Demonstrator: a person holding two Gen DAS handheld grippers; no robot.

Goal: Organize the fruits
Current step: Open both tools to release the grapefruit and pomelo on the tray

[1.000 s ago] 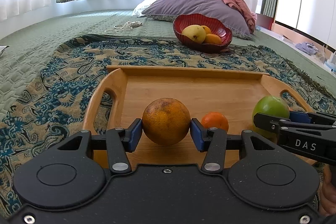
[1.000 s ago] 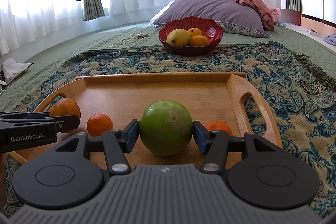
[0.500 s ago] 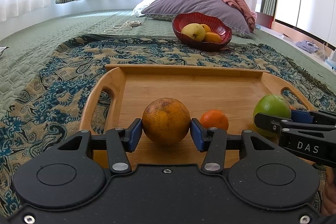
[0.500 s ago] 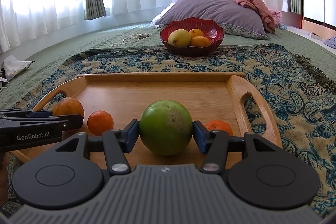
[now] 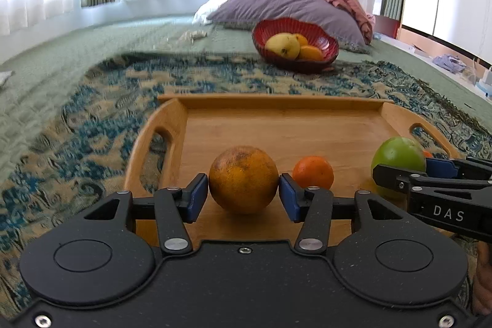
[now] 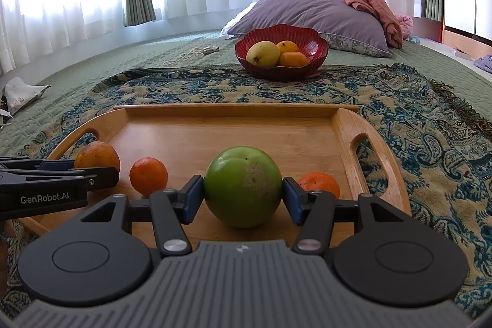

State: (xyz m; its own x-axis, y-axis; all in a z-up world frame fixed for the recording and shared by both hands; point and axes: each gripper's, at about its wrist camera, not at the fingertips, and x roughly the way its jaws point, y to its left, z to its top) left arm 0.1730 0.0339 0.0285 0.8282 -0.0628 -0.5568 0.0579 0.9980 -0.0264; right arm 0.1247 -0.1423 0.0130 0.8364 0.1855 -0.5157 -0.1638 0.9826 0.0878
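The left gripper (image 5: 243, 195) has its blue-padded fingers (image 5: 193, 196) pressed against both sides of a large, rough-skinned, brown-mottled orange (image 5: 243, 179), so it is closed on that fruit. The right gripper (image 6: 243, 197) is likewise clamped, its blue pads (image 6: 191, 197) touching either flank of a round green apple-like fruit (image 6: 243, 186). Both fruits sit low over the near edge of the rectangular wooden tray with cut-out handles (image 6: 344, 125); whether they rest on the tray floor or are just lifted off it cannot be told.

Between the two held fruits, near that same edge, lies a small bright tangerine (image 6: 148, 176). A second small tangerine (image 6: 319, 182) lies just beyond the right gripper's right finger, toward the tray's right handle. The rest of the tray floor, up to its far edge, is bare.

Past the tray's far edge, on the blue-and-beige patterned cloth (image 6: 415, 119), stands a scalloped red bowl (image 6: 313, 43) holding a yellow pear-like fruit (image 6: 263, 53) and two small oranges.

Judging from this, the step in hand is the paired grasp: both fruits gripped, transfer not yet made. The next move likely calls for raising both clear of the tray rim and carrying them forward to the bowl, which is already partly full, so they must be set down gently and one at a time to avoid rolling.
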